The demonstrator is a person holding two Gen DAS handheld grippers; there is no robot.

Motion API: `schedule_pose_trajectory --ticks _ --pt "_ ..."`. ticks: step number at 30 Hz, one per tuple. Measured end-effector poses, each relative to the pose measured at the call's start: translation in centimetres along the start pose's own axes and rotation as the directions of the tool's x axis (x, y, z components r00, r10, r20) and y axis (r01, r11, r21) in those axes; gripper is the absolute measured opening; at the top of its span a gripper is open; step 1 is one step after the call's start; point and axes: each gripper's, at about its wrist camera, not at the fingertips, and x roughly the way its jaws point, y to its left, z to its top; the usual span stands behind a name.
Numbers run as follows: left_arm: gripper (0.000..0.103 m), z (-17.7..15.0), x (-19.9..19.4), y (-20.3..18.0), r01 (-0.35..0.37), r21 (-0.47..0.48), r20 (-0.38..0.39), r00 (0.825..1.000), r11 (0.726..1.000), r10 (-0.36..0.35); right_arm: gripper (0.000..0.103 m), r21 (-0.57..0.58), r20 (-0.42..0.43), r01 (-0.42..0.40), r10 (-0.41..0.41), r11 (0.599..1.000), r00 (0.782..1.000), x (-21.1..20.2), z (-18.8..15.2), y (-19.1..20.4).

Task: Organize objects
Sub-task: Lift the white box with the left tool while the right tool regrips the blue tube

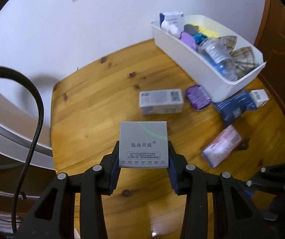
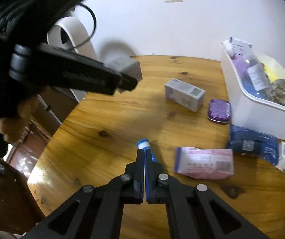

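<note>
My left gripper [image 1: 143,146] is shut on a grey box [image 1: 143,139] with printed text, and holds it by its two sides above the wooden table [image 1: 94,119]. From the right wrist view the left gripper [image 2: 129,83] and that grey box [image 2: 126,64] hang over the table's far left. My right gripper [image 2: 143,151] has its jaws pressed together on a thin blue tube with a white and blue cap [image 2: 143,143] that sticks out past the tips. A white bin [image 1: 192,67] with bottles, boxes and cloth stands at the right.
On the table lie a white and lilac box [image 1: 160,101], a purple tin [image 1: 197,97], a dark blue pack [image 1: 234,105], a small white carton [image 1: 259,97] and a pink pack [image 1: 221,145]. A black cable [image 1: 35,119] hangs at the left. A white wall stands behind.
</note>
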Motion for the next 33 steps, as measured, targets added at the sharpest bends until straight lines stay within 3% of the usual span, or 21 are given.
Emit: schedule_pose_trajectory --ticks 14,24,33 --pt "0.044 2.8 -3.5 -2.6 0.003 0.008 0.056 0.998 1.000 -0.003 0.001 0.035 0.035 -0.019 0.018 0.999 0.999 -2.7 -1.2 -0.9" --pt "0.044 0.9 -4.1 -0.9 0.005 -0.100 0.057 0.998 0.995 0.001 0.001 0.045 0.003 -0.023 0.023 0.999 1.000 -1.8 -1.7 -1.1" --pt "0.044 -0.1 -4.4 0.4 0.017 -0.132 0.071 0.997 0.991 -0.008 0.001 0.046 -0.042 -0.029 0.030 0.999 0.999 -0.2 -1.8 -0.6"
